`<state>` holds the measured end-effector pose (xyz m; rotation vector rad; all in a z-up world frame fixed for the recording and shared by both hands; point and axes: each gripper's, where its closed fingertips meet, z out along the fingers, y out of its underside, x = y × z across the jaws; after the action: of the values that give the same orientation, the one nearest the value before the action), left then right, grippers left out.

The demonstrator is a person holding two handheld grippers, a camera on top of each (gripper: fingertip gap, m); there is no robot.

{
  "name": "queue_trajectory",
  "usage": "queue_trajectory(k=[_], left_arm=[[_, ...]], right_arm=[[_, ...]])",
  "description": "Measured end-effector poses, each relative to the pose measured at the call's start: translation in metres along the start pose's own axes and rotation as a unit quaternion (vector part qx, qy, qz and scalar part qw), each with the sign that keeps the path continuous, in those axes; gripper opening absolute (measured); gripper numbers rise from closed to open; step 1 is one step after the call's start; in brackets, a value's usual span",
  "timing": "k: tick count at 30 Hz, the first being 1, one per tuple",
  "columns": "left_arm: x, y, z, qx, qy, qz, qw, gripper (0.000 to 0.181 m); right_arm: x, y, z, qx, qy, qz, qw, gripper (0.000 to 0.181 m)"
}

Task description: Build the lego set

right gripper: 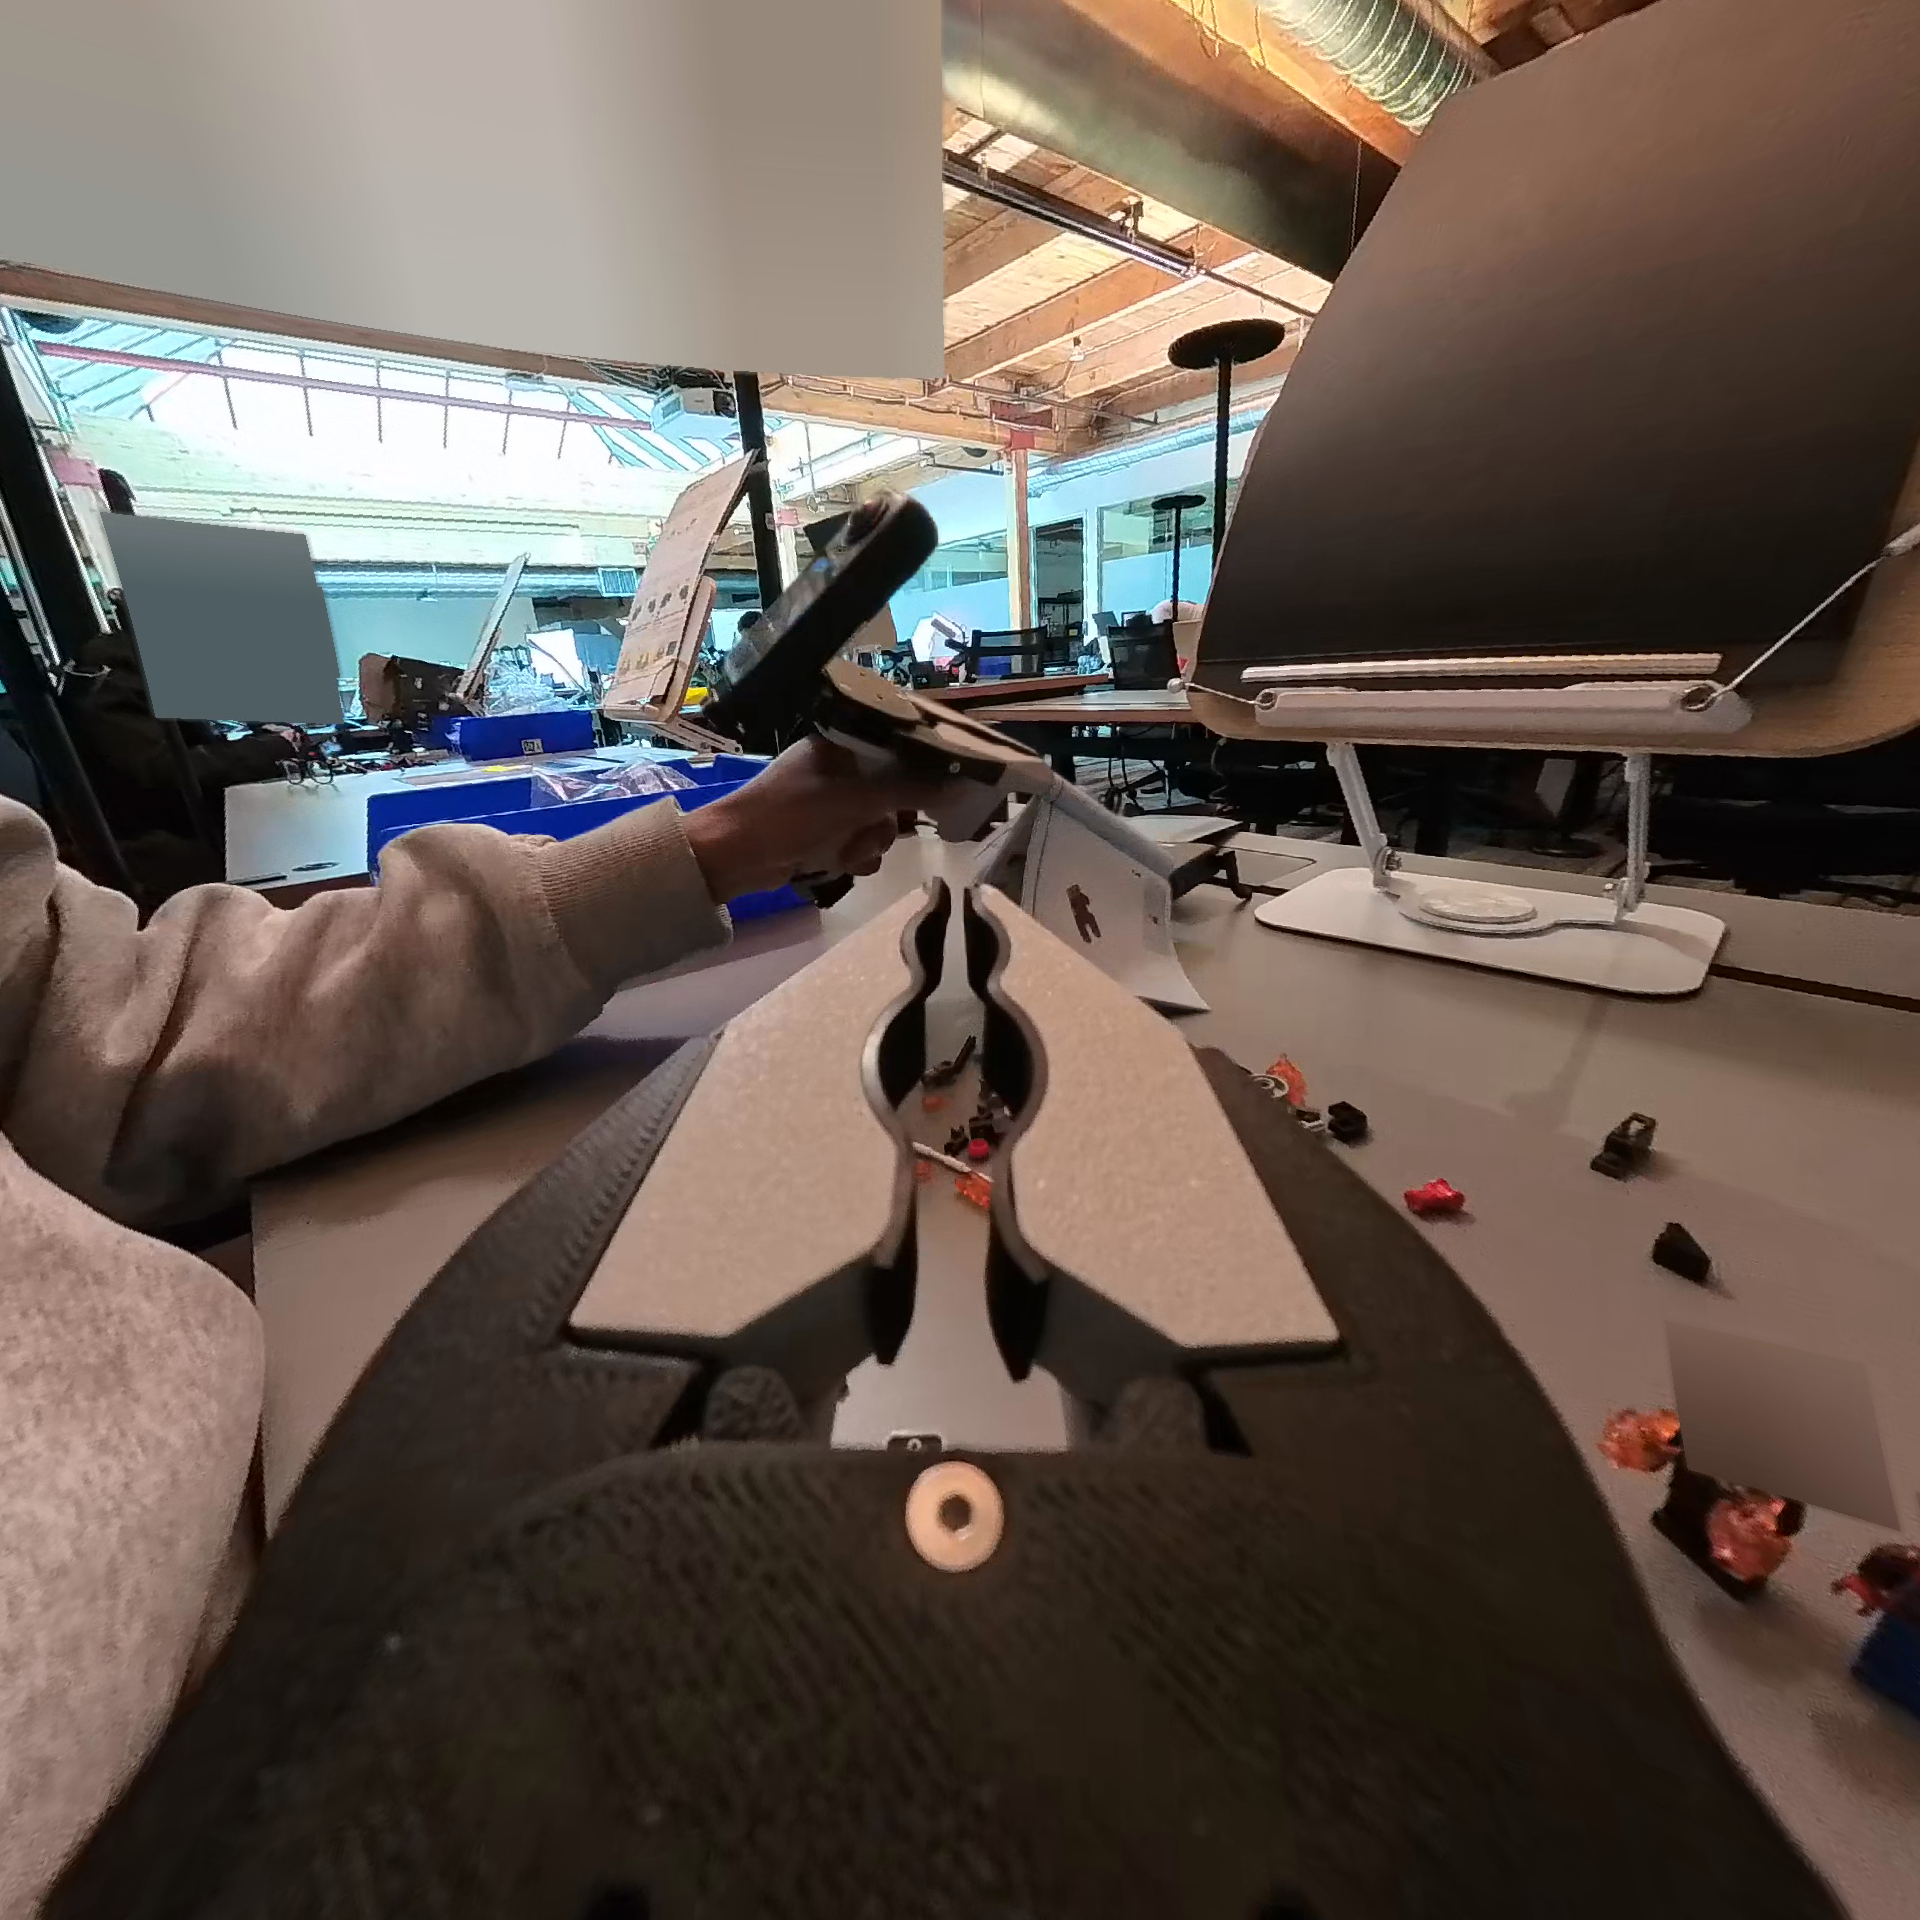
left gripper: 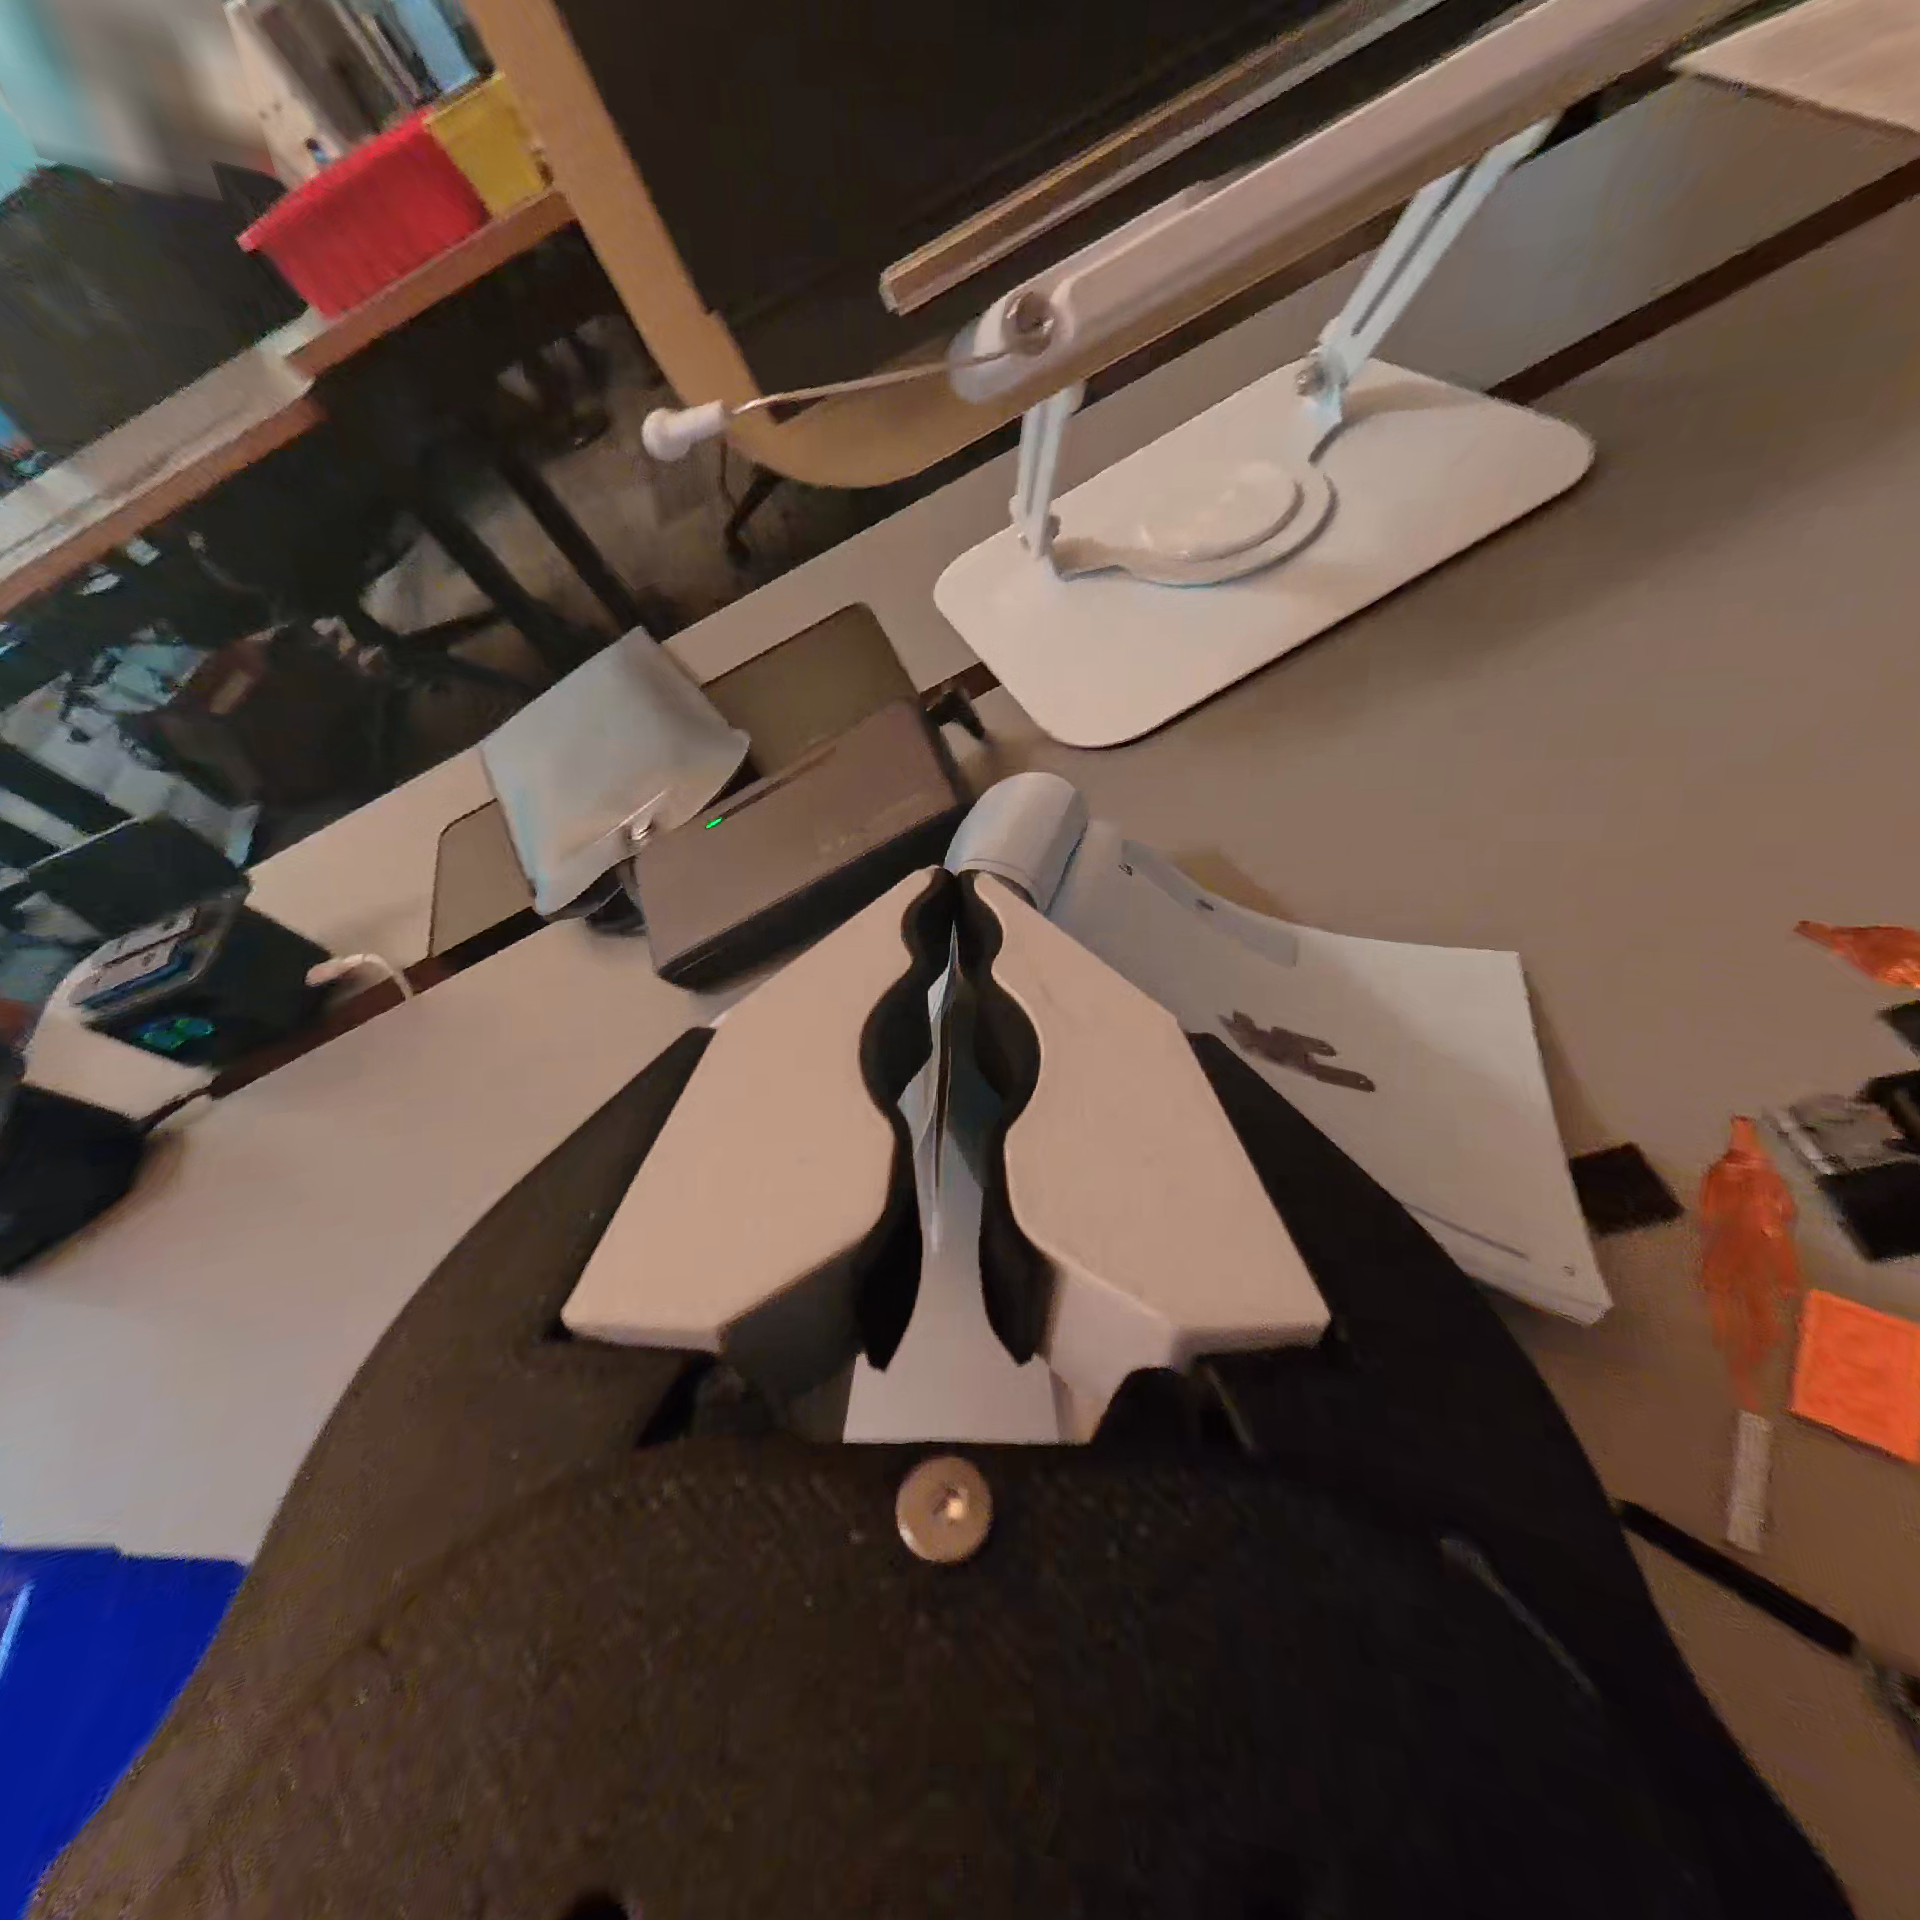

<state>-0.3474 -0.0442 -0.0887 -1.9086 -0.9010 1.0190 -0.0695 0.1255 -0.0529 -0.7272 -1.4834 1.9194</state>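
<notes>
My left gripper (left gripper: 956, 888) is shut on the edge of a white instruction booklet (left gripper: 1403, 1101), which hangs from it to the right over the table. The right wrist view shows it too, the left gripper (right gripper: 1013, 795) lifting one side of the booklet (right gripper: 1101, 920). My right gripper (right gripper: 956, 899) is shut with nothing in it, above small loose pieces (right gripper: 971, 1127). A red piece (right gripper: 1435, 1197), black pieces (right gripper: 1623, 1143) and a partly built black and orange model (right gripper: 1725, 1527) lie to its right. Orange flame pieces (left gripper: 1751, 1236) lie right of the booklet.
A white stand (right gripper: 1486, 935) carrying a dark board stands at the back of the table and also shows in the left wrist view (left gripper: 1268, 592). A grey box (left gripper: 800, 862) with a green light sits behind the booklet. A blue bin (right gripper: 582, 800) is on the left. A person's sleeve (right gripper: 312, 987) crosses in front of it. The tips of one gripper are about 35 cm away from the tips of the other.
</notes>
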Motion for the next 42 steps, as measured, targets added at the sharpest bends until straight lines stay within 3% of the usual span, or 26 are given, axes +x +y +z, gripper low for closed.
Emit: queue_trajectory(k=[6, 12, 15, 30, 42], left_arm=[[-0.012, 0.021, 0.003, -0.025, -0.055, 0.056, 0.997, 0.000], [0.005, 0.056, 0.008, -0.122, -0.036, 0.133, 0.983, 0.000], [0.019, 0.064, 0.008, -0.138, -0.027, 0.172, 0.975, 0.000], [0.072, 0.080, -0.012, -0.153, 0.056, 0.287, 0.944, 0.003], [0.088, 0.095, -0.043, -0.134, 0.032, 0.304, 0.943, 0.003]], right_arm=[[0.000, 0.000, 0.000, 0.000, 0.000, 0.000, 1.000, 0.001], [0.000, 0.000, 0.000, 0.000, -0.002, 0.001, 1.000, 0.001], [0.000, 0.001, 0.000, -0.001, -0.002, 0.001, 1.000, 0.001], [0.001, 0.000, 0.000, 0.001, -0.002, 0.005, 1.000, 0.002], [0.000, 0.000, 0.000, 0.002, -0.002, 0.003, 1.000, 0.002]])
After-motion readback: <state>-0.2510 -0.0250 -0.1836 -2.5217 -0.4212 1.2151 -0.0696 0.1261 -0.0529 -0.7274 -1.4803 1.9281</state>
